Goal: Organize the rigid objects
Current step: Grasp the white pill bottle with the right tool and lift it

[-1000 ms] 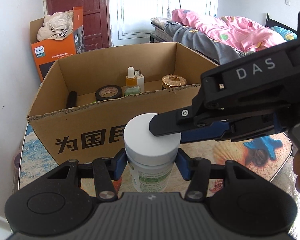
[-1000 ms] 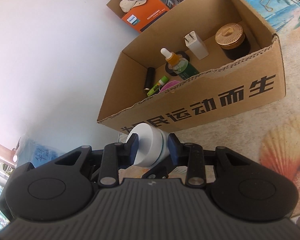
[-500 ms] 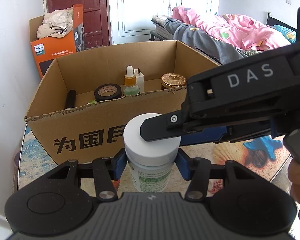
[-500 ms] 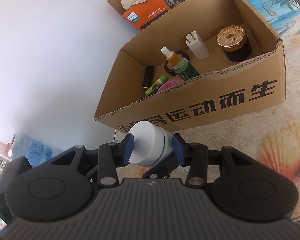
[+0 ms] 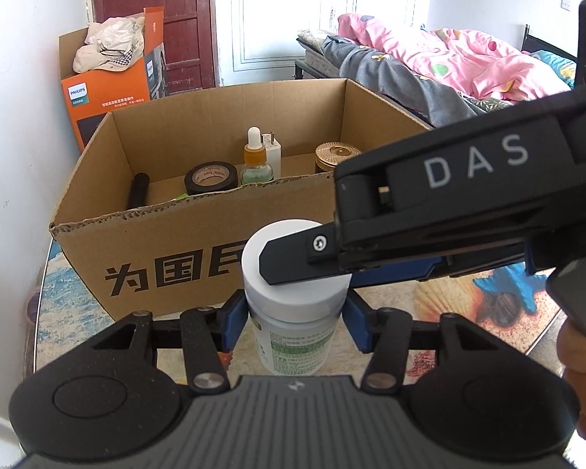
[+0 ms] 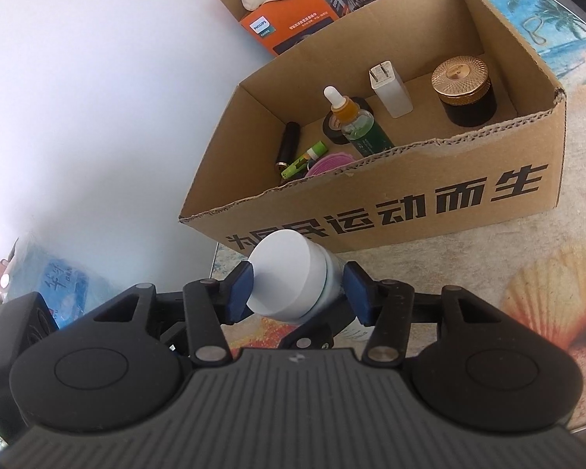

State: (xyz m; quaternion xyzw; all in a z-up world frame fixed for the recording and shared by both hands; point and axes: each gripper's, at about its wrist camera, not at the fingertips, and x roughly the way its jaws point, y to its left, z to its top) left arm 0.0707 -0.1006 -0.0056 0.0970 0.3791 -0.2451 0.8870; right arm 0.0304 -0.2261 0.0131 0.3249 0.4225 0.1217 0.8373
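A white jar with a white lid and a green label stands upright in front of the cardboard box. My left gripper is shut on the jar just under the lid. My right gripper comes in from the right with its blue pads either side of the lid. Its jaws are opening: the right pad stands clear of the lid and the left one is right at its edge. In the left wrist view one of its black fingers lies across the lid.
The box holds a tape roll, a dropper bottle, a white charger, a gold-lidded jar and a black tube. An orange carton stands behind it, a bed at right, a white wall at left.
The right gripper's jaws have spread apart around the lid, and its body has slid left across the left wrist view. The left gripper and the jar have stayed put.
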